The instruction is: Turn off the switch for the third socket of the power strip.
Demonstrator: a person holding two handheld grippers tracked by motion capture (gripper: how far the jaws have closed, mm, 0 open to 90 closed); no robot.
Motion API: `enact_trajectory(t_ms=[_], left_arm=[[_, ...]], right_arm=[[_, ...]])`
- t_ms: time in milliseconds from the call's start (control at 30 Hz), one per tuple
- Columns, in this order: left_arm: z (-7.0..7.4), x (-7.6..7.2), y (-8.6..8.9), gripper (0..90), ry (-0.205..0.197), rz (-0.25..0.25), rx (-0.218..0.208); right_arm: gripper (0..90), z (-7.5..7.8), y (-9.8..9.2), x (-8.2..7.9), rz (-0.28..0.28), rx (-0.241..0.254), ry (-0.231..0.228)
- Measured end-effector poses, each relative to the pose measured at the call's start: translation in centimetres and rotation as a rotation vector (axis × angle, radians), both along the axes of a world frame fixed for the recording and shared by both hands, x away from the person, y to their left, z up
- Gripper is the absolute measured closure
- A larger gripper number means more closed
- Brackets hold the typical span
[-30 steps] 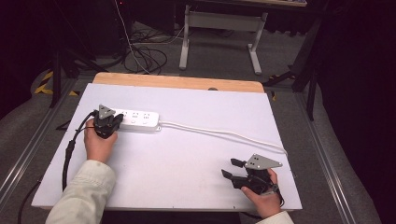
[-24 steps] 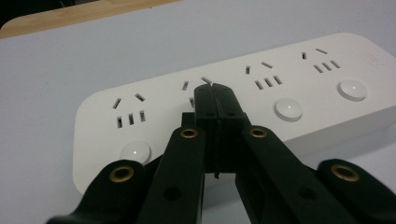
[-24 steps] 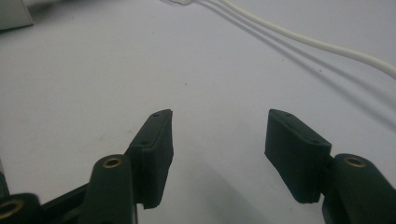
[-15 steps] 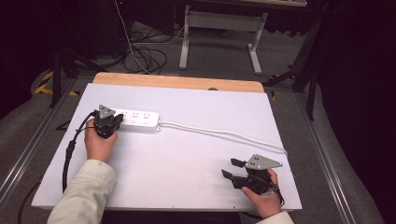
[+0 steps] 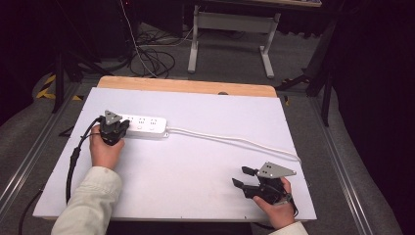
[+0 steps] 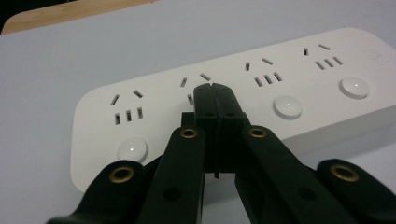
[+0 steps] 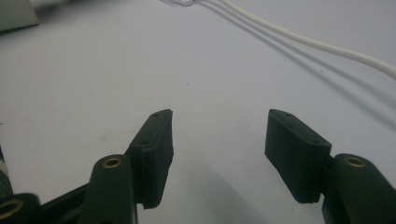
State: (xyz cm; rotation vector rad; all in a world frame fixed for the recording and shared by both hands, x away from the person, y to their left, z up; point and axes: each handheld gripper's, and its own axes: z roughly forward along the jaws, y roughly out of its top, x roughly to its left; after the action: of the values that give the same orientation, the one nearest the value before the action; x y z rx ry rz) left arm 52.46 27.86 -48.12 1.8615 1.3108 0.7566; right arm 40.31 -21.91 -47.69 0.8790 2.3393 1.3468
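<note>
Smooth white plastic power strip [image 6: 233, 98] lies on a matt white table [image 5: 195, 166].

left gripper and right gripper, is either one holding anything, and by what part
Nothing is held. The left gripper is shut with its tips over the power strip; the right gripper is open above the bare table.

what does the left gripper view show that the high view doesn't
Left gripper view alone: the power strip's socket slots and round white buttons up close, and the left gripper's jaws shut together, tips over the second socket group with nothing between them.

High view alone: the right gripper, jaws open, resting near the table's front right corner, the white cord running from the strip toward the right edge, and the person's sleeve.

Both: the power strip, the left gripper at it, and the white table top.
</note>
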Motion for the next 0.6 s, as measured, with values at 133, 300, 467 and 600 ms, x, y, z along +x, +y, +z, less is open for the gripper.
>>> enact_trajectory(t_ms=[133,300,467,600], left_arm=[[0.1,0.1,0.1,90.0,0.000,-0.003,-0.003],[0.5,-0.3,0.4,90.0,0.002,-0.015,-0.037],[1.5,-0.8,0.6,90.0,-0.030,-0.016,-0.060],[2.0,-1.1,0.3,90.0,-0.023,-0.020,-0.068]], right_arm=[[41.9,0.0,0.0,0.0,0.001,-0.002,0.001],[41.9,0.0,0.0,0.1,-0.002,0.001,0.002],[41.9,-0.1,0.0,0.2,-0.005,-0.002,0.004],[41.9,0.0,0.0,0.2,-0.005,0.000,0.004]])
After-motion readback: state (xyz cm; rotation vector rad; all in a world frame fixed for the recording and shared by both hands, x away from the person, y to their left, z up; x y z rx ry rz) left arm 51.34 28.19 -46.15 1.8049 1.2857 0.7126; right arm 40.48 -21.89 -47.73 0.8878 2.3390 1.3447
